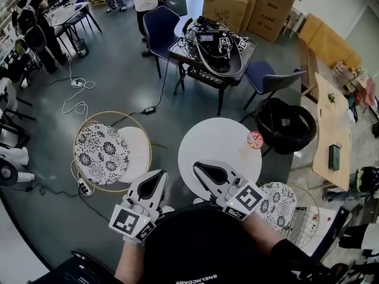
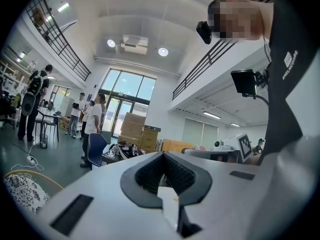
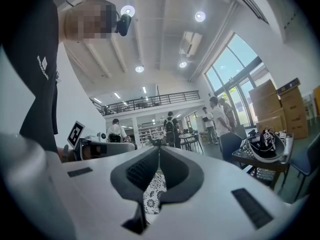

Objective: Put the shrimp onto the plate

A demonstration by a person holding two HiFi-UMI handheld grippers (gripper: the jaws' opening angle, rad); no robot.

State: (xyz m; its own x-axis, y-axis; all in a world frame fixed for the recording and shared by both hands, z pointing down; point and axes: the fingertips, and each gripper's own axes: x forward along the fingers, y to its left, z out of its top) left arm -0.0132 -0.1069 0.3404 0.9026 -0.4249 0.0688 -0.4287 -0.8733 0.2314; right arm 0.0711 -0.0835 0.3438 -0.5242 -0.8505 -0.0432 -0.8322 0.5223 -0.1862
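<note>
**Both grippers shut and level, short of the red disc**

The person holds the two grippers close in front of the chest, side by side and pointing level. The left gripper (image 1: 163,174) angles a little to the right and the right gripper (image 1: 196,166) a little to the left. Their tips lean toward each other and sit near one another without touching.

A bare forearm runs back from each marker cube. The left forearm (image 1: 127,262) and the right forearm (image 1: 261,228) both end at the black shirt. The hands themselves are mostly hidden under the gripper bodies.

In its own view, each gripper's jaws meet at the tips with nothing between the ribbed pads, so both are closed and empty.

The right fingers reach over the near left part of the round white table (image 1: 218,139). The left fingers stop just left of the table's rim, above the floor. A chair (image 1: 102,153) with a flowered cushion stands to the left of the left fingers.

A small red disc (image 1: 255,139) lies at the table's far right rim. It is ahead and to the right of the right fingers, well apart from both grippers. It is too small to tell plate from shrimp.
</note>
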